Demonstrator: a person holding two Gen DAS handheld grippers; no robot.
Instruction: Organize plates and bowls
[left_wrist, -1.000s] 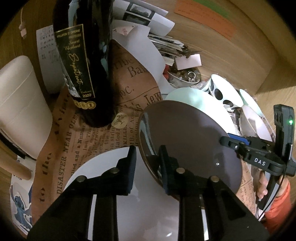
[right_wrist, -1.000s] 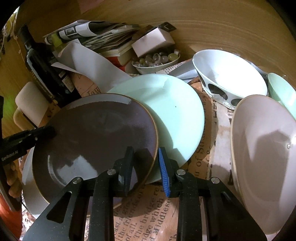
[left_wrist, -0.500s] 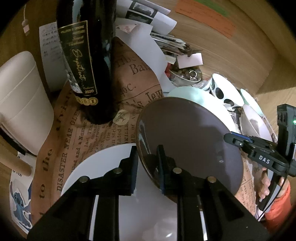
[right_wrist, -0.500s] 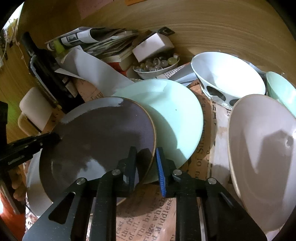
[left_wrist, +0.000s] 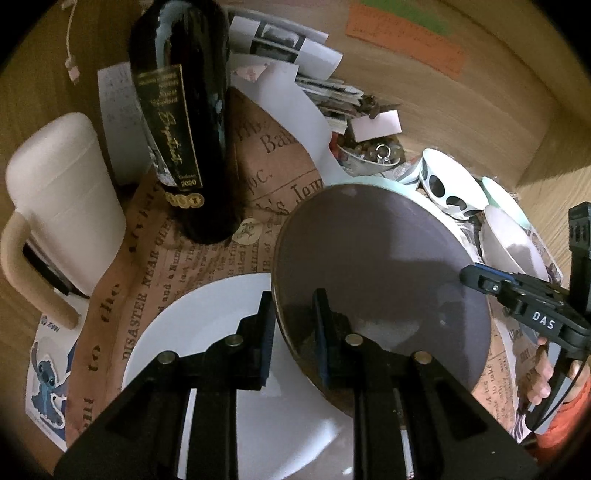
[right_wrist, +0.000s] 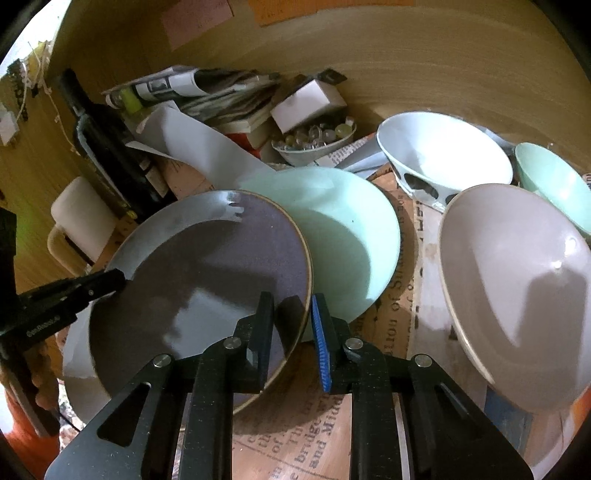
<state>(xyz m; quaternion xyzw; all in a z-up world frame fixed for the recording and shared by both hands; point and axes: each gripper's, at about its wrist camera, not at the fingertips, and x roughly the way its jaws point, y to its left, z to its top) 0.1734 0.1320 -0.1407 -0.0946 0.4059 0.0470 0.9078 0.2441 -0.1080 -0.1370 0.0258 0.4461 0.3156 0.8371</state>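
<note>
2 grippers (left_wrist: 293, 314) (right_wrist: 291, 314) clamp brown plate (right_wrist: 207, 280).

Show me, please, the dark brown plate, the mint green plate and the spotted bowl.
dark brown plate (right_wrist: 207, 280): right wrist view, centre of its face.
mint green plate (right_wrist: 347, 236): right wrist view, exposed face.
spotted bowl (right_wrist: 443, 147): right wrist view, inside wall.

three plates: brown (right_wrist: 207, 273), mint (right_wrist: 343, 236), white (left_wrist: 207, 325). four bowls: spotted (right_wrist: 443, 151), pink (right_wrist: 517, 280), mint (right_wrist: 554, 184), marble-filled (right_wrist: 314, 142). one bottle (left_wrist: 184, 110). one mug (left_wrist: 62, 199).
</note>
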